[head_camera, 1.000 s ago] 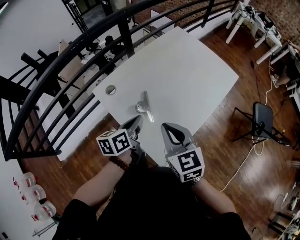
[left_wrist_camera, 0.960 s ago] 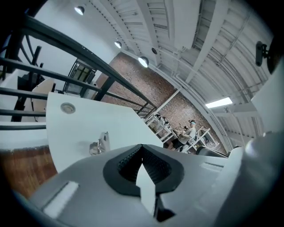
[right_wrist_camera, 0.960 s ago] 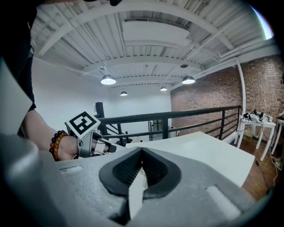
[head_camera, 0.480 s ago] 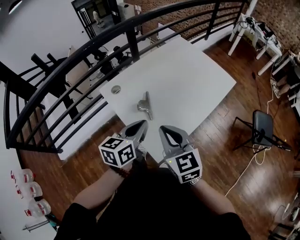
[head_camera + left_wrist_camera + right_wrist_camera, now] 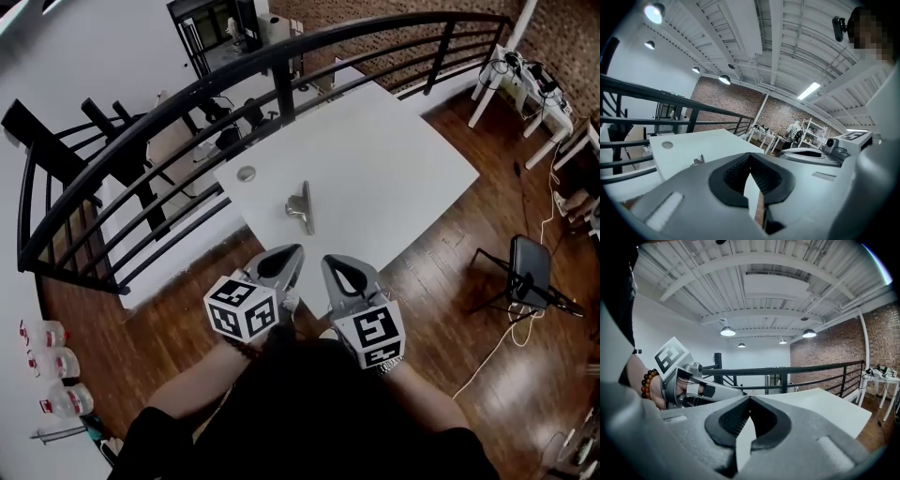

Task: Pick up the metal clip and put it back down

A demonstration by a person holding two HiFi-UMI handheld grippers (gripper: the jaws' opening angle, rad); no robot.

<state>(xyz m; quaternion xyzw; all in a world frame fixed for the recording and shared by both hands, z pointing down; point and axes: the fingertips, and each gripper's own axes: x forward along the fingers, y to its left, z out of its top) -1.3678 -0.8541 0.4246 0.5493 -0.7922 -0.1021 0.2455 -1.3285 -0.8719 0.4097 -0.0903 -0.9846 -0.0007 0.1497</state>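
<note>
Clip position: metal clip [image 5: 302, 206] lies flat on the white tabletop [image 5: 403, 159], towards my near edge, with nothing touching it.
Clip axis: long axis runs roughly away from me and back, a little slanted. The bulkier sprung part sits on its left side about halfway along.
Left hand-held gripper [image 5: 286, 258]: jaws closed tip to tip with nothing between them. Its own view shows only a sliver of tabletop through the gap behind the tips [image 5: 750, 157].
Right hand-held gripper [image 5: 339, 267]: the same, tips together [image 5: 750, 399] and empty.
Bearing: clip is straight ahead of both, beyond the tips, and clear of them. In the head view it lines up closer to the left tip than the right. The left gripper view catches it small, off to its left [image 5: 699, 160]. I cannot find it in the right gripper view.
Nearer hand: left, by my reading, though only slightly.
Height: both are held close to my body at the near corner. How far above the surface, I cannot judge.
Stage: clip down and both tools empty fits either a clip waiting to be lifted or one already set back. The pictures do not settle which.
Other mark: round cable grommet [image 5: 247, 173] lies beyond and to the left of the clip, well apart from it.
</note>
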